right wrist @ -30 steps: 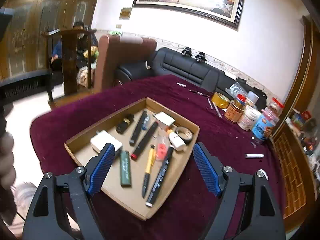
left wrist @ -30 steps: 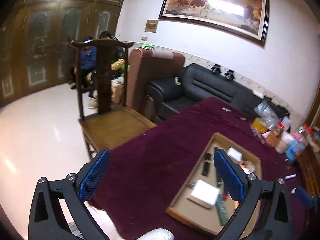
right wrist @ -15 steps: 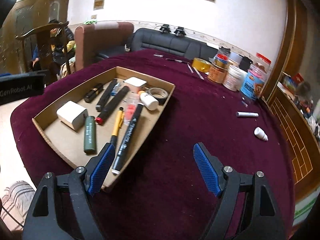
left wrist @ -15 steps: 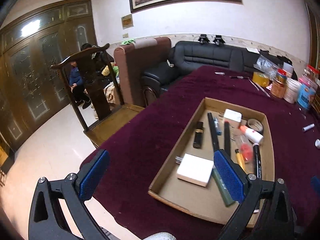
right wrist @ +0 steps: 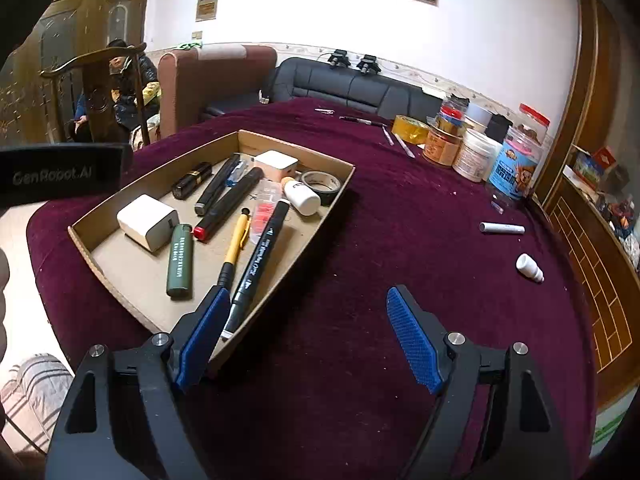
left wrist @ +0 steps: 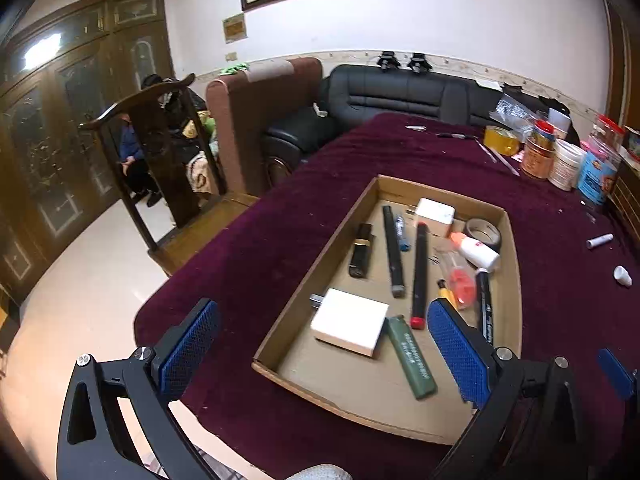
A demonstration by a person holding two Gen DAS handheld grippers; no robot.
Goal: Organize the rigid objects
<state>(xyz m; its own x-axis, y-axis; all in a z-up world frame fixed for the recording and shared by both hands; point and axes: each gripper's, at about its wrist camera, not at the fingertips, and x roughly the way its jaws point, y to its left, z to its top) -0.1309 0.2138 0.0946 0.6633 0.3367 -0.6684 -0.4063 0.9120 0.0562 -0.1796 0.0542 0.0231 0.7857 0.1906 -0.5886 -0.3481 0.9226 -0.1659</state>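
A shallow cardboard tray (left wrist: 348, 216) (right wrist: 120, 288) lies on a maroon-covered table. It holds a white charger block (left wrist: 348, 326) (right wrist: 146, 220), a green lighter (left wrist: 410, 360) (right wrist: 179, 260), black markers (left wrist: 394, 250) (right wrist: 262, 254), a yellow pencil (right wrist: 236, 246), a glue bottle (left wrist: 476, 250) (right wrist: 302, 196) and a tape roll (left wrist: 484, 232) (right wrist: 322, 184). My left gripper (left wrist: 320, 354) is open and empty above the tray's near end. My right gripper (right wrist: 308, 344) is open and empty over the cloth by the tray's right corner.
A white tube (right wrist: 502, 228) (left wrist: 599, 241) and a small white cap (right wrist: 529, 267) (left wrist: 623, 276) lie loose on the cloth at right. Jars and a yellow tape roll (right wrist: 410, 129) stand at the far right. A wooden chair (left wrist: 160, 152) and sofa (left wrist: 400, 96) are beyond the table.
Both grippers have swung down and forward toward the table. The tray now sits closer and lower in both views. Both stay open.
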